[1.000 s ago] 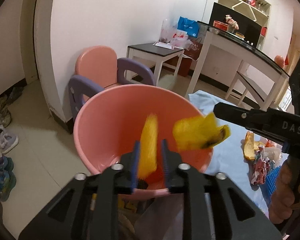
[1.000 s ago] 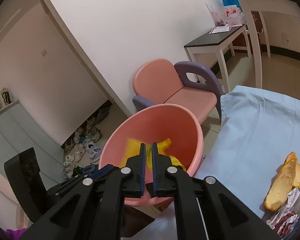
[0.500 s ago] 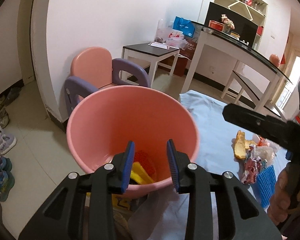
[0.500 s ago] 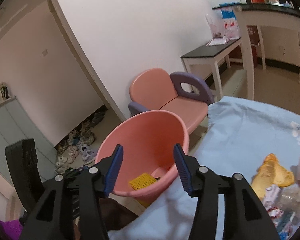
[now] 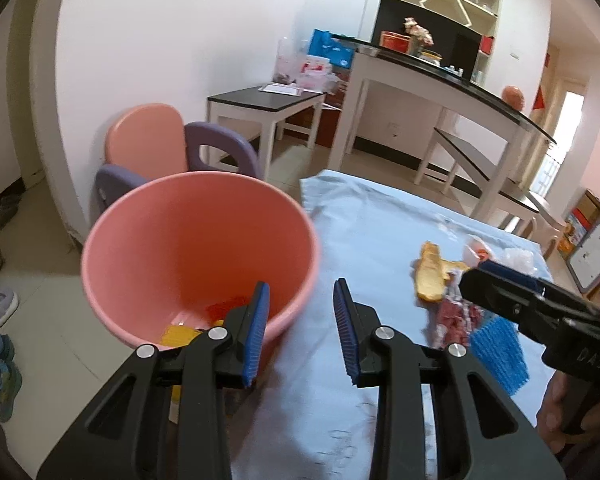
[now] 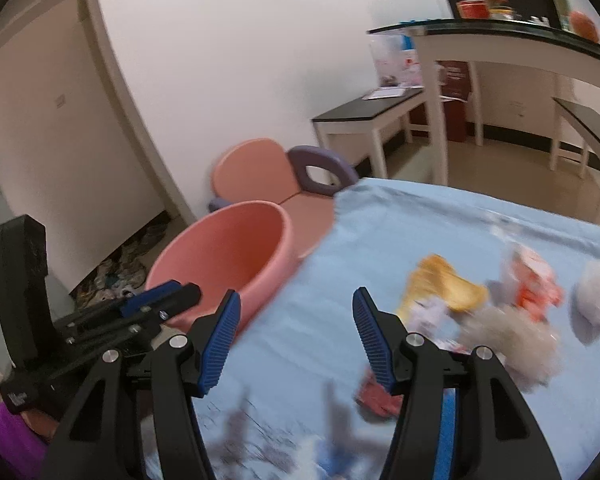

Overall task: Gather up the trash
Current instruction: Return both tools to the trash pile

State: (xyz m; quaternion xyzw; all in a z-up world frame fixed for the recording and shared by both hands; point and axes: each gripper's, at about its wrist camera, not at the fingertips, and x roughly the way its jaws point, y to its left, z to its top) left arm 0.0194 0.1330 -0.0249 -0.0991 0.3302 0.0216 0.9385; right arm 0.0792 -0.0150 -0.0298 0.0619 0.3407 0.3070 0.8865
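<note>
A: Where is the trash, taking the pink bucket (image 5: 196,240) as the mark?

B: Some lies inside it, yellow and red scraps (image 5: 204,320) on the bottom. The rest is a loose heap beside the bucket on the blue-covered tabletop (image 5: 372,232): a yellow peel (image 5: 430,276) nearest the bucket, a red-printed wrapper (image 5: 456,316) just beyond it, a blue mesh piece (image 5: 498,354) further out, and pale crumpled plastic (image 6: 594,300) furthest.

A: And the jaws?

B: The left gripper (image 5: 302,330) has its jaws apart with nothing between them, poised over the bucket's near rim and the cloth. The right gripper (image 6: 296,340) has its jaws opening, also empty, aimed at the cloth between bucket and heap.

A: What could go wrong?

B: I'd judge the heap the main hazard. The pieces touch and overlap, so a bite could take two, or snag the cloth and drag it. The light wrappers could slip out over the floor on the way to the bucket. The bucket seems to hang at the tabletop's edge; a knock from either gripper might tip it. The right view is blurred, so aim may be poor.
</note>
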